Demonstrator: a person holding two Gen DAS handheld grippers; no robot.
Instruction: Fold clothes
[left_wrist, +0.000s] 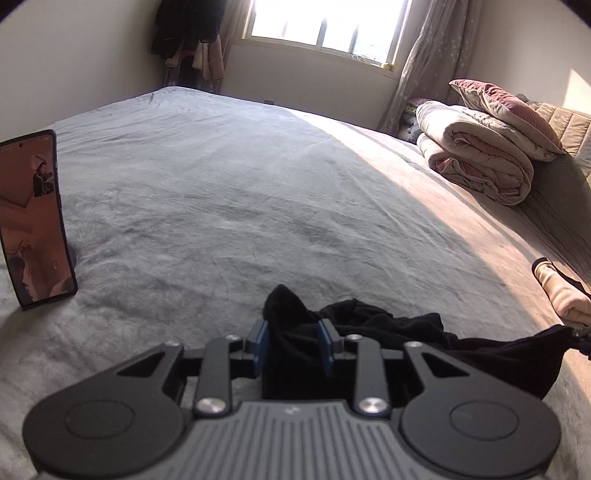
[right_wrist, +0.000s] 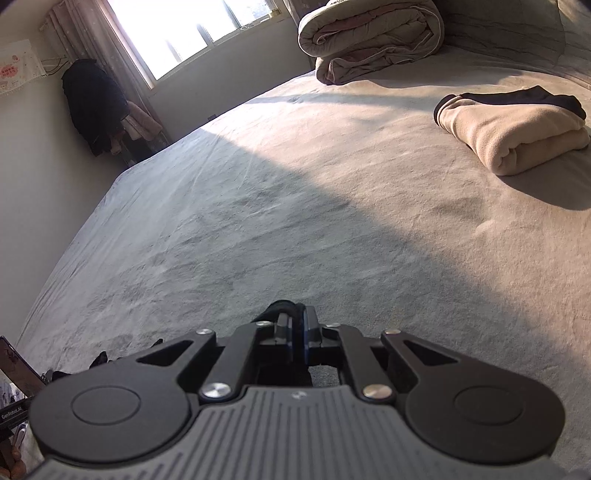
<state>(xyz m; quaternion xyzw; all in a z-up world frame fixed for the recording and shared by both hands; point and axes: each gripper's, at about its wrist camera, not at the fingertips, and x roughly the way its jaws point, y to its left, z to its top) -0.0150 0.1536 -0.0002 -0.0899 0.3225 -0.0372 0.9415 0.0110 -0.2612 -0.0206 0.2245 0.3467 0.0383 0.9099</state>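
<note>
A black garment (left_wrist: 391, 325) hangs stretched low over the grey bed sheet (left_wrist: 221, 192). My left gripper (left_wrist: 293, 341) is shut on a bunched end of it, with fabric poking up between the blue pads. The cloth runs right to its other end (left_wrist: 554, 336), where the tip of my right gripper shows at the frame edge. In the right wrist view my right gripper (right_wrist: 295, 325) is shut on a thin black fold of the garment (right_wrist: 282, 308); most of the cloth is hidden under the gripper body.
A folded beige and black garment (right_wrist: 513, 136) lies on the sheet at the right, also in the left wrist view (left_wrist: 561, 295). A rolled duvet and pillow (left_wrist: 487, 147) sit at the bed's head. A phone (left_wrist: 33, 218) stands upright at the left. Clothes hang in the corner (right_wrist: 96, 107).
</note>
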